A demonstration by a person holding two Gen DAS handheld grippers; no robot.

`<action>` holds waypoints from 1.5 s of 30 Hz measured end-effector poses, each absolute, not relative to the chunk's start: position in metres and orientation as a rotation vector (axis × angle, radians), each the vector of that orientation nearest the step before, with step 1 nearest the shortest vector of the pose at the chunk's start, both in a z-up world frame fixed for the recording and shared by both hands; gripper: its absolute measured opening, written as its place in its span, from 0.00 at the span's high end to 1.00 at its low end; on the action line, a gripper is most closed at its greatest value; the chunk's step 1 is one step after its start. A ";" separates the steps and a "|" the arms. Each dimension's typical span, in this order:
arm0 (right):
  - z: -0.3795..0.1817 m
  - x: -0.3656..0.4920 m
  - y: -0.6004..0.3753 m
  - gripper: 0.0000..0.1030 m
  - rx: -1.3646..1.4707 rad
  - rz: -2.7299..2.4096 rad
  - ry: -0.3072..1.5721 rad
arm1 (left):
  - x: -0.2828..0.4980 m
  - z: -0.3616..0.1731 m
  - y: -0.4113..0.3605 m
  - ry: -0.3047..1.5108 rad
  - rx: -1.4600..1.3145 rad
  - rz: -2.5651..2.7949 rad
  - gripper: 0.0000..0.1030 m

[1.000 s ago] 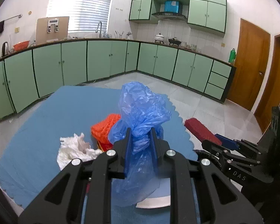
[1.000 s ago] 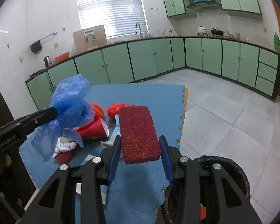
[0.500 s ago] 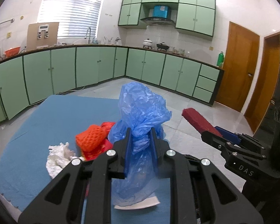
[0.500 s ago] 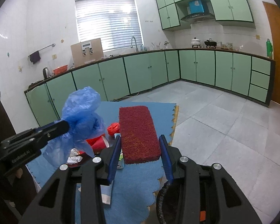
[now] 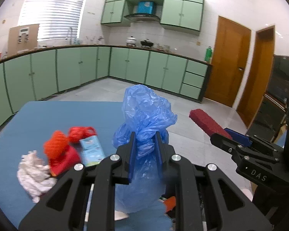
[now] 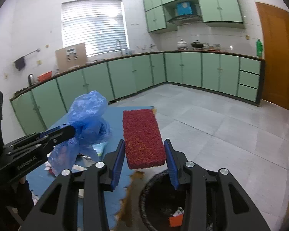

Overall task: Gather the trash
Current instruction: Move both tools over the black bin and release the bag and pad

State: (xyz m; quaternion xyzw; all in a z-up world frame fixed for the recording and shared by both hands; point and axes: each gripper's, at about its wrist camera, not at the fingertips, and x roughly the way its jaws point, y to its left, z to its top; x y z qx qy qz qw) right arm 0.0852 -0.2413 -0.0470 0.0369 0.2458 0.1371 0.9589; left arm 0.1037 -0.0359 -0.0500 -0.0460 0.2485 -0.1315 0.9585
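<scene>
Nearest the right wrist camera, the right gripper (image 6: 144, 161) is clamped on a red scouring pad (image 6: 143, 138), held flat and lifted just above the black bin (image 6: 154, 192), whose open mouth sits directly below with some trash already inside. Beside it, the left gripper (image 5: 144, 150) is pinched narrow around the gathered neck of a blue plastic bag (image 5: 146, 115), which hangs clear of the blue mat (image 5: 67, 113).

The step in hand looks like the carry to the bin: both pieces are picked up and need dropping. The next move calls for centring the pad over the bin's mouth and opening the jaws, then bringing the bag across and releasing it too.

Farther out on the mat lie more pieces to collect: a white crumpled tissue (image 5: 34, 171), an orange net (image 5: 55, 144), a red wrapper (image 5: 81, 132) and a small light-blue carton (image 5: 91, 150).
</scene>
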 end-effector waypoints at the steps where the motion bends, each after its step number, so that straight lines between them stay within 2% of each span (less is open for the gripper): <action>1: -0.048 0.084 -0.247 0.61 0.076 0.262 0.501 | 0.106 -0.052 -0.043 0.508 -0.091 -0.284 0.83; 19: -0.096 0.093 -0.324 0.61 0.126 0.065 0.602 | 0.159 -0.110 -0.139 0.630 -0.068 -0.450 0.83; 33: -0.152 0.119 -0.349 0.61 0.157 0.035 0.715 | 0.199 -0.160 -0.173 0.757 -0.034 -0.468 0.83; 36: -0.161 0.125 -0.351 0.60 0.153 0.038 0.741 | 0.205 -0.166 -0.174 0.777 -0.037 -0.469 0.77; 38: -0.167 0.129 -0.352 0.59 0.154 0.035 0.755 | 0.208 -0.168 -0.175 0.781 -0.038 -0.465 0.67; 40: -0.170 0.130 -0.354 0.51 0.158 0.027 0.760 | 0.210 -0.169 -0.175 0.786 -0.044 -0.465 0.57; 42: -0.171 0.131 -0.356 0.47 0.165 0.018 0.764 | 0.210 -0.170 -0.173 0.788 -0.048 -0.463 0.55; 44: -0.169 0.130 -0.357 0.37 0.165 -0.002 0.760 | 0.211 -0.169 -0.171 0.792 -0.054 -0.459 0.50; 45: -0.167 0.129 -0.356 0.28 0.162 -0.012 0.754 | 0.211 -0.168 -0.169 0.791 -0.061 -0.454 0.49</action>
